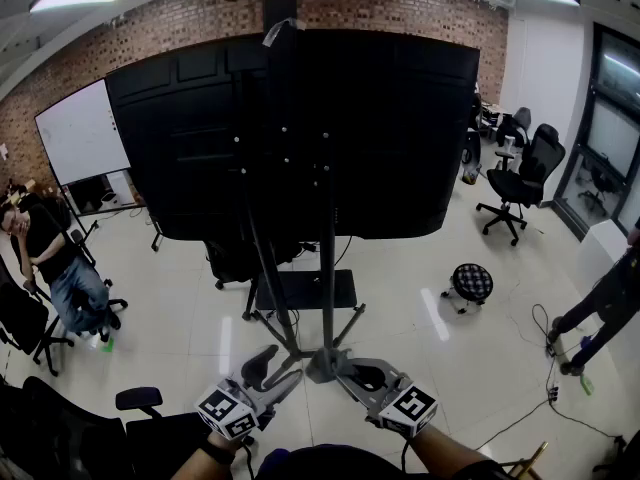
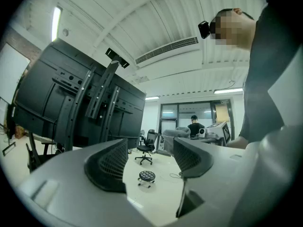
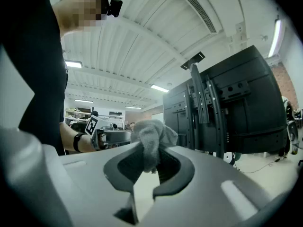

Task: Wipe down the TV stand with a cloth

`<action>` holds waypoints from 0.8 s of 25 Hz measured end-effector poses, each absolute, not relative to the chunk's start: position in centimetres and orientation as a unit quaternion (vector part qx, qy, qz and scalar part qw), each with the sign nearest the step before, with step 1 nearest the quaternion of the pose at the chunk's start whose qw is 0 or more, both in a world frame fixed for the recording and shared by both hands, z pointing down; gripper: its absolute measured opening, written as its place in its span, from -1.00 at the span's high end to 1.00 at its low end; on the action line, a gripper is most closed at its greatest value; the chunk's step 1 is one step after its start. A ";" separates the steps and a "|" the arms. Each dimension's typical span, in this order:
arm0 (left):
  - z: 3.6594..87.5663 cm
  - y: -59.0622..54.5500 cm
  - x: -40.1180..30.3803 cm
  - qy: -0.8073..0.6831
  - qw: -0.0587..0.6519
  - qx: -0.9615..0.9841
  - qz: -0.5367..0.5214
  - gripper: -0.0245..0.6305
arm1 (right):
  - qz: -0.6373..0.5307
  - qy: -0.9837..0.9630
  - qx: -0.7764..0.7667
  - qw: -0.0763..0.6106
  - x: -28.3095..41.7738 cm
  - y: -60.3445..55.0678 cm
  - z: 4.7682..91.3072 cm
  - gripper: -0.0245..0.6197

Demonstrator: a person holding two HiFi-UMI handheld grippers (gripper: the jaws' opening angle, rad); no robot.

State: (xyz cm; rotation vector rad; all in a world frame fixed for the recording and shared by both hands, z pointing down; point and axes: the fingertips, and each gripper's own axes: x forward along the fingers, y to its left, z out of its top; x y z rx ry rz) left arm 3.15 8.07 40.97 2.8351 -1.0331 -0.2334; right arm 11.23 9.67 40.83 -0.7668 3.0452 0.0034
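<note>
The TV stand (image 1: 328,258) is a black wheeled frame carrying a large black screen (image 1: 300,128), seen from its back, with a low shelf (image 1: 305,290) near the floor. Both grippers are held low in front of its base. My left gripper (image 1: 268,366) is open with nothing between its jaws (image 2: 150,157); the stand (image 2: 80,112) rises to its left. My right gripper (image 1: 358,376) is shut on a grey cloth (image 3: 151,138), which bunches up above the jaws. In the right gripper view the stand (image 3: 208,112) is to the right.
A person sits on a chair (image 1: 55,268) at the left by a whiteboard (image 1: 80,133). Office chairs (image 1: 520,173) and a round stool (image 1: 470,283) stand to the right. Another person (image 1: 600,308) is at the right edge. Cables (image 1: 540,328) lie on the floor.
</note>
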 end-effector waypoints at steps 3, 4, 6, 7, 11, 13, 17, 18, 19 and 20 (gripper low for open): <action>40.5 7.8 3.1 -0.348 0.061 0.933 -0.071 -0.07 | 0.000 0.970 -0.243 0.000 11.2 9.3 41.0 0.81; 40.5 7.6 3.1 -0.348 0.062 0.933 -0.070 -0.07 | 0.000 0.970 -0.243 0.001 11.1 9.0 41.1 0.81; 40.7 7.1 2.8 -0.350 0.063 0.932 -0.070 -0.07 | -0.004 0.970 -0.244 0.002 10.9 8.4 41.1 0.81; 40.8 6.7 2.6 -0.351 0.065 0.931 -0.072 -0.07 | -0.005 0.970 -0.244 0.002 10.7 8.0 41.2 0.81; 41.0 4.1 1.5 -0.351 0.067 0.931 -0.075 -0.07 | -0.002 0.970 -0.244 0.002 9.5 6.0 40.9 0.81; 40.8 2.5 1.0 -0.346 0.064 0.933 -0.080 -0.07 | 0.006 0.969 -0.248 0.001 9.0 4.5 40.6 0.81; 40.1 -0.9 0.1 -0.330 0.053 0.939 -0.084 -0.07 | 0.013 0.964 -0.264 0.001 7.9 1.1 39.9 0.81; 39.8 -1.8 -0.2 -0.326 0.049 0.940 -0.084 -0.07 | 0.017 0.963 -0.267 0.002 7.4 0.2 39.6 0.81; 39.4 -2.8 -0.6 -0.321 0.045 0.942 -0.085 -0.07 | 0.022 0.963 -0.270 0.004 7.0 -0.8 39.2 0.81; 39.0 -3.7 -1.1 -0.317 0.041 0.944 -0.085 -0.07 | 0.026 0.961 -0.274 0.006 6.5 -1.8 38.8 0.81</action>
